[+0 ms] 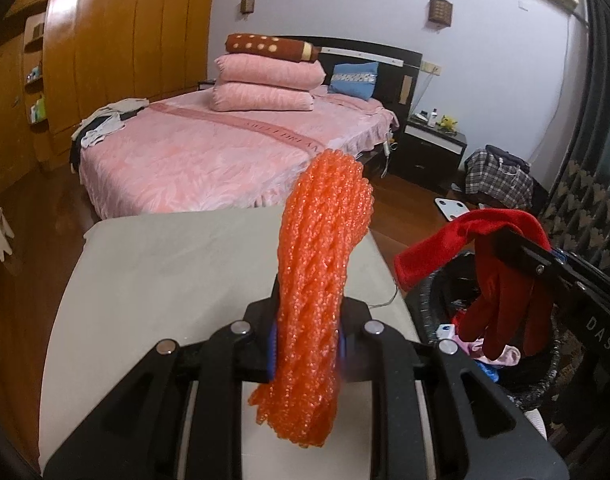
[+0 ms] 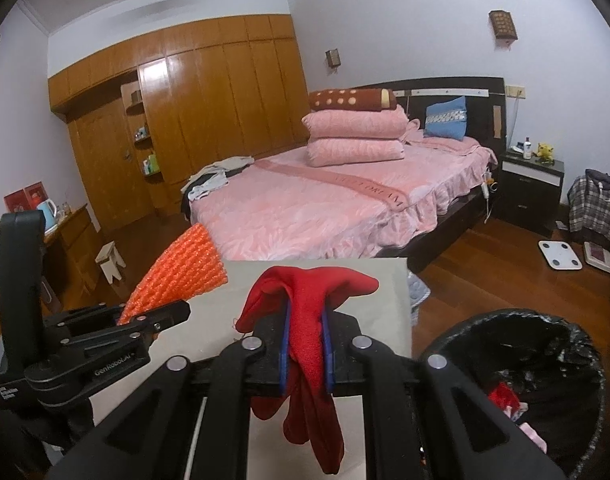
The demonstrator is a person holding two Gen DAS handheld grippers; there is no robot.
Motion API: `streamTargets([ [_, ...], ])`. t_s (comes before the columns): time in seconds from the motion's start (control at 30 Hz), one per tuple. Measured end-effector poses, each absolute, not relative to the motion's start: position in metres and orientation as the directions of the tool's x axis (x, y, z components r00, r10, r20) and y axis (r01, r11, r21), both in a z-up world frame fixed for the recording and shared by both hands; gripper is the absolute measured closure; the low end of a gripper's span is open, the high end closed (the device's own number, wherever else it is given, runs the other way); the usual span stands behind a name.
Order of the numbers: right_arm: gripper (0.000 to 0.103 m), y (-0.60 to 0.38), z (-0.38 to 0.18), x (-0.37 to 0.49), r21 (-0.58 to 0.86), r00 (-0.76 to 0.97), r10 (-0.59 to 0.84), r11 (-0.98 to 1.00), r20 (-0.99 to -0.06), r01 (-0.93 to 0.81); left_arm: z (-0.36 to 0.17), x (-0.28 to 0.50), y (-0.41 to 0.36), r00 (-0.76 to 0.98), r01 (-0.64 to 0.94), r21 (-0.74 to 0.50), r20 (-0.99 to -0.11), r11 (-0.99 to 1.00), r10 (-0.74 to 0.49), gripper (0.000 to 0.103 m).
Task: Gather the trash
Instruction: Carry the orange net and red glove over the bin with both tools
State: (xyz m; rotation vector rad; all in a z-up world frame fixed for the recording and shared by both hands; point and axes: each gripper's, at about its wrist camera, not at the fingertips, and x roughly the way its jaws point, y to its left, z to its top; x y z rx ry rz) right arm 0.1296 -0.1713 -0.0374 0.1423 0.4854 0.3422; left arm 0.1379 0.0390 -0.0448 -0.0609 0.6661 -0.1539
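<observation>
My left gripper [image 1: 307, 344] is shut on an orange foam net [image 1: 321, 272] and holds it above the grey table [image 1: 165, 264]; the net also shows in the right wrist view [image 2: 181, 272]. My right gripper [image 2: 307, 344] is shut on a red cloth [image 2: 309, 312] that hangs down between its blue pads. In the left wrist view the red cloth [image 1: 493, 280] hangs above the black-lined trash bin [image 1: 437, 292]. In the right wrist view the bin [image 2: 457, 344] stands low right and holds several bits of trash.
A pink bed [image 2: 325, 208] with stacked pillows stands beyond the table. A wooden wardrobe [image 2: 209, 100] lines the far wall. A dark nightstand [image 2: 533, 184], a checked bag [image 2: 593, 208] and a white scale [image 2: 559, 254] are on the right. A small stool [image 2: 111, 260] stands on the floor left.
</observation>
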Motion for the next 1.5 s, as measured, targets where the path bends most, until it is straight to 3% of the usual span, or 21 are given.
streamTargets([
  [0.73,0.090,-0.247,-0.022,0.089,0.200,0.896,0.212,0.969,-0.390,-0.143,-0.033,0.111,-0.051,0.747,0.326,-0.102,-0.581,0.940,-0.323,0.083],
  [1.5,0.090,-0.368,-0.088,0.111,0.151,0.848,-0.035,0.979,-0.529,0.135,-0.102,0.171,-0.179,0.588,0.547,-0.119,-0.649,0.828,-0.482,0.082],
])
